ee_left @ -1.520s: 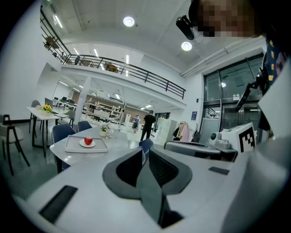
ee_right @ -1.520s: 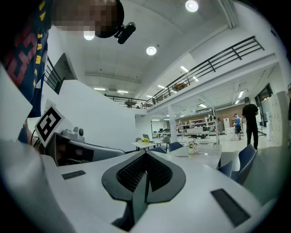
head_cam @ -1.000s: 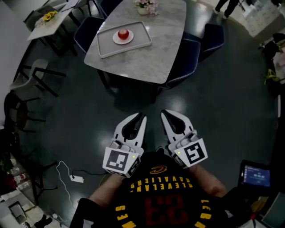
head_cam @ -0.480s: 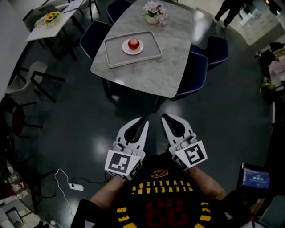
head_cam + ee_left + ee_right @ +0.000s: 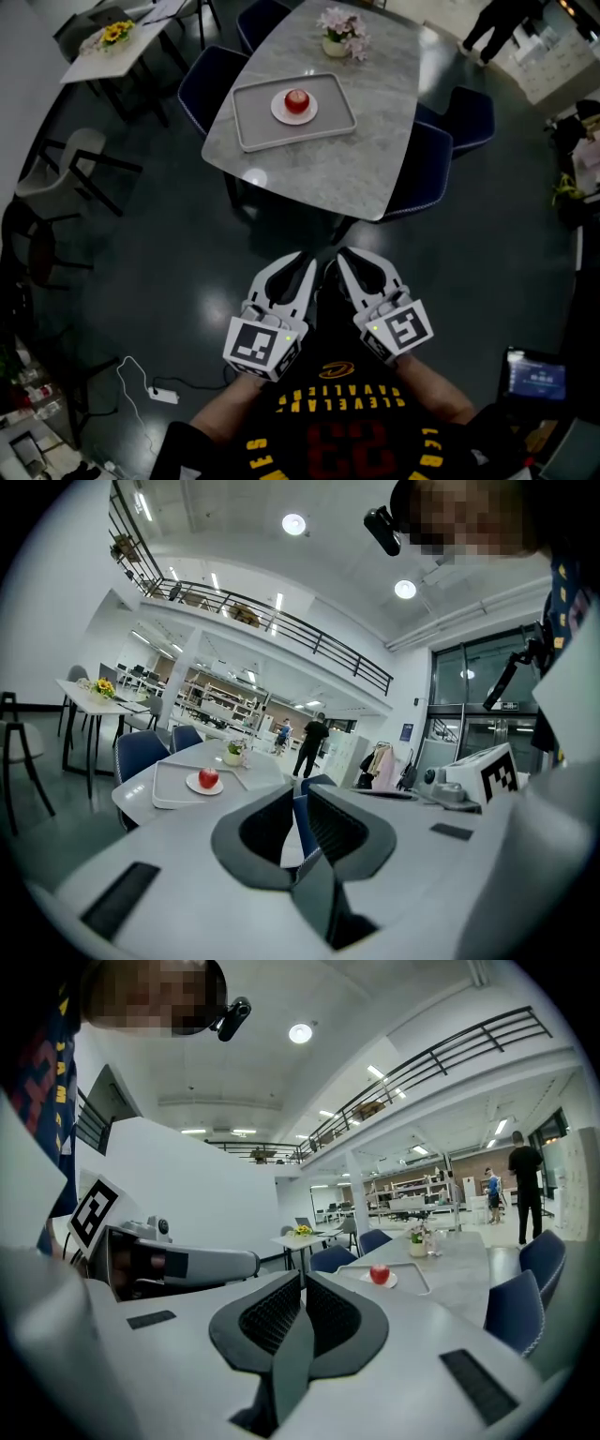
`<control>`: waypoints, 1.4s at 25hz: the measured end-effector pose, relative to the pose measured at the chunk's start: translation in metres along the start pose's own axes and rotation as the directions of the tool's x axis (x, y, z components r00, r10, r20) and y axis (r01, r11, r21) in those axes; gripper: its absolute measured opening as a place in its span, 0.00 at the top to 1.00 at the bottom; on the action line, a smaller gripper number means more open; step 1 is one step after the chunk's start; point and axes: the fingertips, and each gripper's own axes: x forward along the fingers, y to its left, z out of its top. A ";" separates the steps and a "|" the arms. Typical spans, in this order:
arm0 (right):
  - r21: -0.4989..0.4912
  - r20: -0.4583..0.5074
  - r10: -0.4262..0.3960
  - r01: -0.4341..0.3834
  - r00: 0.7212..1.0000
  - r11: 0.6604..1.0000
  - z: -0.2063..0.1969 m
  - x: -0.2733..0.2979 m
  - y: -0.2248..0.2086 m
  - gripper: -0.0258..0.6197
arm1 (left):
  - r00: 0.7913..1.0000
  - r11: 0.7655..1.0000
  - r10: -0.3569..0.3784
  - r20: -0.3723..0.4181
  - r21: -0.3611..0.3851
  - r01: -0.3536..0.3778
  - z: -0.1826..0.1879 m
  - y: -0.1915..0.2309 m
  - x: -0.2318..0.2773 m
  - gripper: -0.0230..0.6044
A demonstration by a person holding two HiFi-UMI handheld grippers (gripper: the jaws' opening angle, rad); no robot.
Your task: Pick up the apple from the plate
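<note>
Well ahead of both jaws, the round red apple [image 5: 296, 100] sits on its small white plate [image 5: 277, 112] on the grey marble surface [image 5: 323, 173], while my left gripper [image 5: 304, 262] and right gripper [image 5: 343, 259] hang closed and empty, so the whole pickup is left to do.

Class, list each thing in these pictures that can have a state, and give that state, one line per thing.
apple: upright on the plate, untouched
plate: flat in the tray, holding the apple
tray: flat on the table
flower pot: upright at the table's far end
left gripper: shut, empty, far from the table
right gripper: shut, empty, beside the left gripper
</note>
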 end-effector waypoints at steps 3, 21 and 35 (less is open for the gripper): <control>0.015 0.015 0.034 -0.034 0.999 0.999 0.001 0.015 -0.003 0.95 | 1.000 1.000 0.015 -0.006 -0.005 -0.015 0.001 0.011 0.008 0.89; 0.050 0.041 0.195 -0.197 0.980 0.979 0.041 0.103 -0.099 0.95 | 0.991 0.991 0.132 0.018 0.027 -0.132 0.051 0.058 0.125 0.89; 0.062 0.054 0.233 -0.236 0.971 0.970 0.067 0.129 -0.178 0.95 | 0.981 0.982 0.183 0.067 0.034 -0.186 0.076 0.058 0.193 0.89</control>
